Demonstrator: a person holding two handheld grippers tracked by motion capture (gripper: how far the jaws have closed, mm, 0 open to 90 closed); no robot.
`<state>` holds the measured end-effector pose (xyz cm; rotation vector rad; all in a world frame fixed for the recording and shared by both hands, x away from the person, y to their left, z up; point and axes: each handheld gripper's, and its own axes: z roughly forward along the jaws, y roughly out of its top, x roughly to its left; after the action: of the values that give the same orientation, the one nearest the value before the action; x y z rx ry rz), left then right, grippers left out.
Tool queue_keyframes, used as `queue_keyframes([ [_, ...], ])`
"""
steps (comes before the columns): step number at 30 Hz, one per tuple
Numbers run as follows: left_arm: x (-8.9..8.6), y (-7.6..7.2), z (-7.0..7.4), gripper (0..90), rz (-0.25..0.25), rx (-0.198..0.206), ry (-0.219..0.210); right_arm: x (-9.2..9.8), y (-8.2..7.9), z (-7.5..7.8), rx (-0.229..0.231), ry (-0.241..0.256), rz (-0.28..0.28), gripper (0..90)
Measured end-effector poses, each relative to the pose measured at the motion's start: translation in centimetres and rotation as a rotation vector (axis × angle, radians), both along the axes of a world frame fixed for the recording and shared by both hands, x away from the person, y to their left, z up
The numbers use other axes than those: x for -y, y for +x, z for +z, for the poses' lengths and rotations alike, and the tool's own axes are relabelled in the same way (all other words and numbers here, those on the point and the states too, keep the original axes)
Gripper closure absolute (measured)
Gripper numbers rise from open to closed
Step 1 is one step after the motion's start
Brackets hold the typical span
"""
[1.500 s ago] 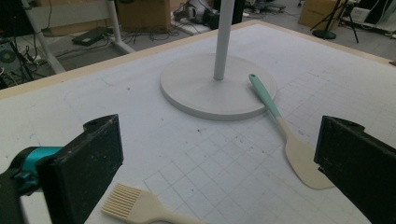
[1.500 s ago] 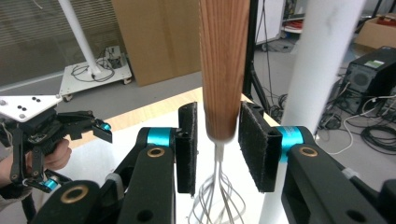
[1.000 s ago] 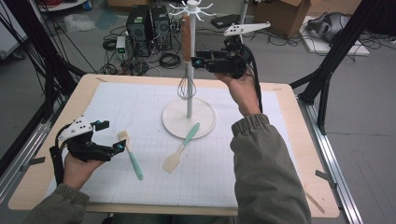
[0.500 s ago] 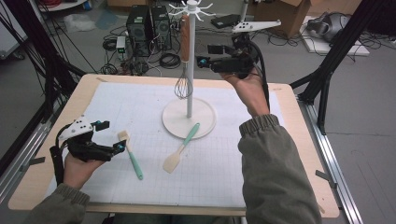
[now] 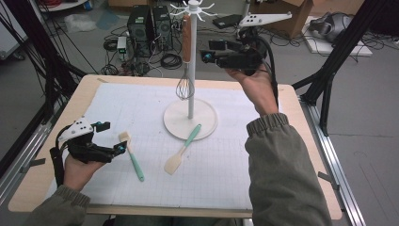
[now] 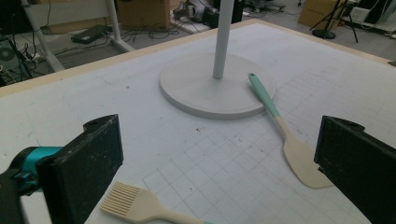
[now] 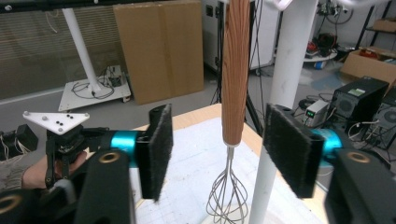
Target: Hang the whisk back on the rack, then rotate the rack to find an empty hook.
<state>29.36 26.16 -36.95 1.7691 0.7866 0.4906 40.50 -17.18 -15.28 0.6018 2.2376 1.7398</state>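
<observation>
Beyond right gripper [image 7: 215,154] fingers: whisk [image 7: 233,84] hanging.

The whisk [image 5: 185,70] hangs beside the stand's pole [image 5: 190,66]; the spatula [image 5: 183,149] apparently rests against its base [image 5: 207,123], the brush [image 5: 131,156] lying left.

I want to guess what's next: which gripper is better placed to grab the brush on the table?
Probably the left gripper: its open jaws sit right beside the brush. The right gripper is up by the hanging whisk.
</observation>
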Motion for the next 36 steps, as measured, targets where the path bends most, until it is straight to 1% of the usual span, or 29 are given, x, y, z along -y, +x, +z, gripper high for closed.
queue_keyframes([
  [2, 0.0, 0.0, 0.0, 1.7, 0.0, -0.001, 0.002, 0.2, -0.1, 0.2, 0.007, 0.0, 0.005, 48.0],
  [7, 0.0, 0.0, 0.0, 1.7, 0.002, 0.002, -0.001, 0.7, 0.0, 0.4, 0.003, 0.005, 0.029, 57.0],
  [9, 0.0, 0.0, 0.0, 1.7, 0.0, -0.001, -0.001, 0.7, 0.1, 0.5, 0.009, 0.006, 0.032, 59.8],
  [12, 0.0, 0.0, 0.0, 1.7, -0.001, 0.0, 0.002, 0.5, 0.3, 0.4, 0.012, 0.019, 0.048, 68.9],
  [13, 0.0, 0.0, 0.0, 1.7, -0.003, 0.001, 0.0, 0.4, 0.3, 0.5, 0.016, 0.014, 0.051, 71.9],
  [14, 0.0, 0.0, 0.0, 1.7, -0.003, 0.001, -0.002, 0.3, 0.3, 0.5, 0.023, 0.01, 0.05, 73.1],
  [18, -0.1, 0.0, 0.0, 1.7, 0.001, 0.004, -0.004, 0.0, 0.5, 0.5, 0.029, -0.007, 0.058, 79.5],
  [23, -0.2, 0.0, 0.1, 1.7, 0.002, 0.003, -0.004, 0.1, 0.8, 0.7, 0.029, -0.009, 0.079, 86.4],
  [26, -0.1, 0.0, 0.0, 1.7, 0.0, 0.0, -0.005, 0.1, 0.9, 0.9, 0.036, -0.016, 0.079, 89.2],
  [31, -0.1, 0.1, 0.0, 1.7, -0.002, 0.0, 0.0, 0.6, 1.5, 1.3, 0.035, -0.019, 0.068, 89.3],
  [36, 0.0, 0.1, 0.0, 1.7, -0.002, -0.002, -0.005, 1.3, 2.2, 1.6, 0.035, 0.01, 0.045, 89.3],
])
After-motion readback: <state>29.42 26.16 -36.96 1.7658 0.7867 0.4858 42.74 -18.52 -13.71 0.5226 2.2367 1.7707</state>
